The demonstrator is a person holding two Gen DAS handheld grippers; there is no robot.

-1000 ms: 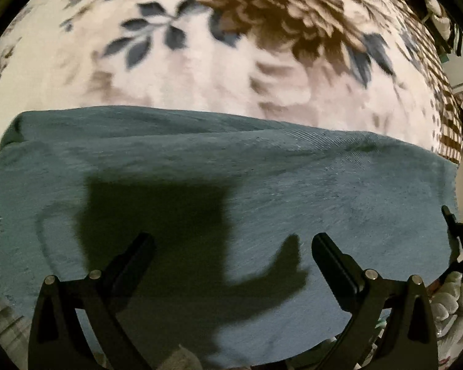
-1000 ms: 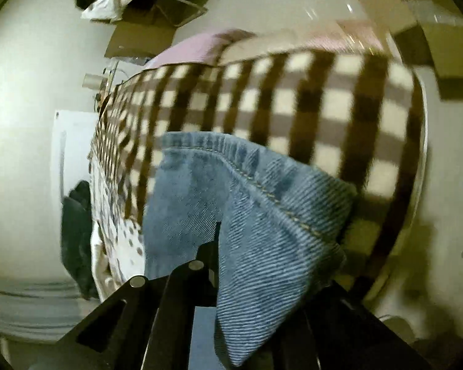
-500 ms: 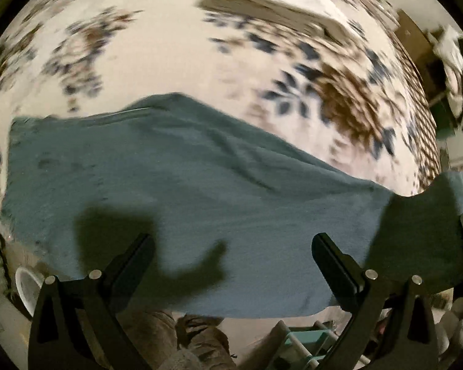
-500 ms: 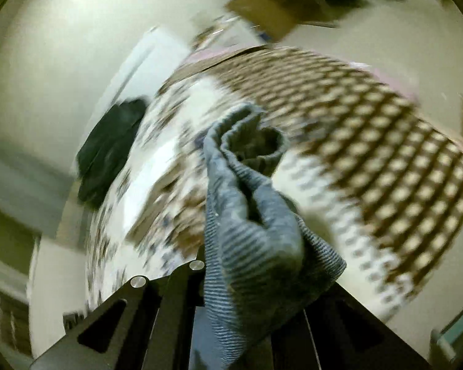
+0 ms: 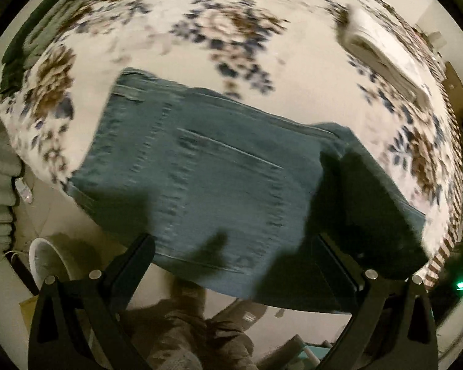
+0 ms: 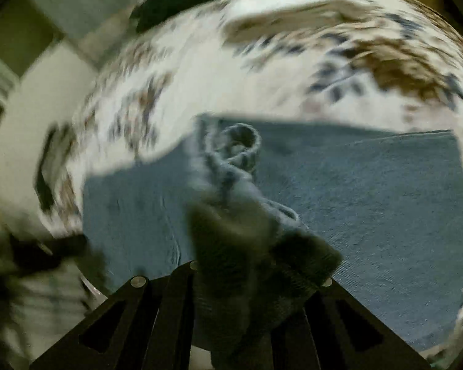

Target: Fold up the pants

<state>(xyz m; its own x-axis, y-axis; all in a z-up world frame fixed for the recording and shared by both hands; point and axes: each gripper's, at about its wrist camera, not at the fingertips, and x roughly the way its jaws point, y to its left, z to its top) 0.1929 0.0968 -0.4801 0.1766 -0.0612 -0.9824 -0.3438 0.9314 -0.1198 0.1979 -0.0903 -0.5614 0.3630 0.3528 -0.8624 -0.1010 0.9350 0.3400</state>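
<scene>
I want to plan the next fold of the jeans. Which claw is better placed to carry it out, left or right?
Probably the right claw: it is shut on a bunched end of the jeans, held above the flat part. The left claw is open and holds nothing.

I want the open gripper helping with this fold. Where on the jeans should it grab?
Probably the near hem of the jeans, where it hangs past the floral blanket. The left gripper is open and can come from below; the edge hangs free.

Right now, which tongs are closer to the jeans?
Right. The right tongs are clamped on a bunched part of the jeans. The left tongs are open, hovering over the jeans without gripping them.
</scene>
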